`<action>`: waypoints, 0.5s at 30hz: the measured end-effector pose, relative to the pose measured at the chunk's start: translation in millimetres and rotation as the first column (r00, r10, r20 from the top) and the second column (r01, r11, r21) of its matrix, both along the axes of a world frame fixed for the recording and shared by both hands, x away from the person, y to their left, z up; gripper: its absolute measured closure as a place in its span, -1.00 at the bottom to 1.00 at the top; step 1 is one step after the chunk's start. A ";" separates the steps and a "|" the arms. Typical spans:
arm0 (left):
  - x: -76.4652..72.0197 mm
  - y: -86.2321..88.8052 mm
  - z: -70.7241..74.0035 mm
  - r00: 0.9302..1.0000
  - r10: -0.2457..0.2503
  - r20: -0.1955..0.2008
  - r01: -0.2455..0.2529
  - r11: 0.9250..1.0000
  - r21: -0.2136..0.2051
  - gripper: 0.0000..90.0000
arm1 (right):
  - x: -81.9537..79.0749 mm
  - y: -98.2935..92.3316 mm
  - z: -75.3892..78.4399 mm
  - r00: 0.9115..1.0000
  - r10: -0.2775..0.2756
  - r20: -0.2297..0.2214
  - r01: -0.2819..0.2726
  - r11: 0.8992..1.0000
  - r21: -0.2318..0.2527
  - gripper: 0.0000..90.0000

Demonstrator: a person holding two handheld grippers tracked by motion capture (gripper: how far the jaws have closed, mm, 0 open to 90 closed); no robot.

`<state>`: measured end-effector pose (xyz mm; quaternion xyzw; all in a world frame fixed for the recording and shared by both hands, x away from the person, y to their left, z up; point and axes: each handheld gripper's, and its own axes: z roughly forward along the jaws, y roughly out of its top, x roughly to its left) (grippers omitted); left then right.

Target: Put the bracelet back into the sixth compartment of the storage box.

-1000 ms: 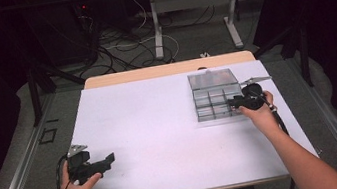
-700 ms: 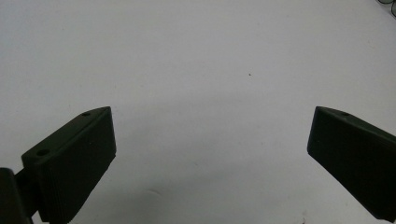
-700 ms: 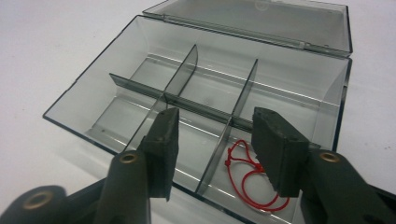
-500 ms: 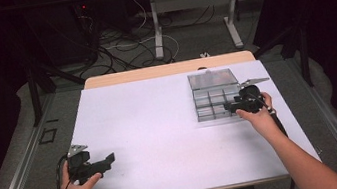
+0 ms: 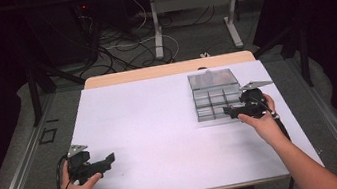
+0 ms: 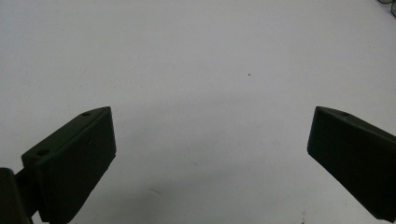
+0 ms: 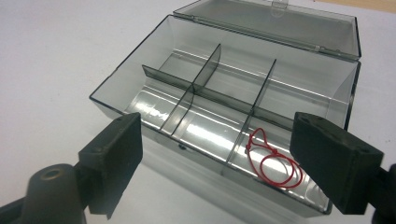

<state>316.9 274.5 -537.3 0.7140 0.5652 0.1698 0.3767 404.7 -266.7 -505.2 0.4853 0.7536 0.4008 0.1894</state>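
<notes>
A dim room: grey floor [image 5: 27, 146], tangled cables [image 5: 119, 46] beyond the white-topped table [image 5: 161, 126], another table's legs [image 5: 157, 30] behind.

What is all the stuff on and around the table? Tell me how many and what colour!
box: one, clear grey, six compartments, lid open, table's far right
red string loop: one, inside a near corner compartment of the box
table: one, white top
cables: several, black and white, on the floor beyond the table
left tongs: one, black, open, near left corner
right tongs: one, black, open and just opening, nothing between them, beside the box
</notes>
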 end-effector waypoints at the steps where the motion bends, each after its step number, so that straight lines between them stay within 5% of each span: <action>1: 0.0 0.0 0.0 1.000 0.000 0.001 0.000 1.000 0.000 -0.97 | -2.4 -0.5 -0.1 1.000 0.001 0.003 -0.001 1.000 0.002 -0.65; 15: -0.1 -0.3 0.0 1.000 0.003 0.000 -0.003 1.000 0.005 -0.97 | -39.4 -6.7 -10.4 1.000 -0.020 0.012 0.020 1.000 0.000 -0.95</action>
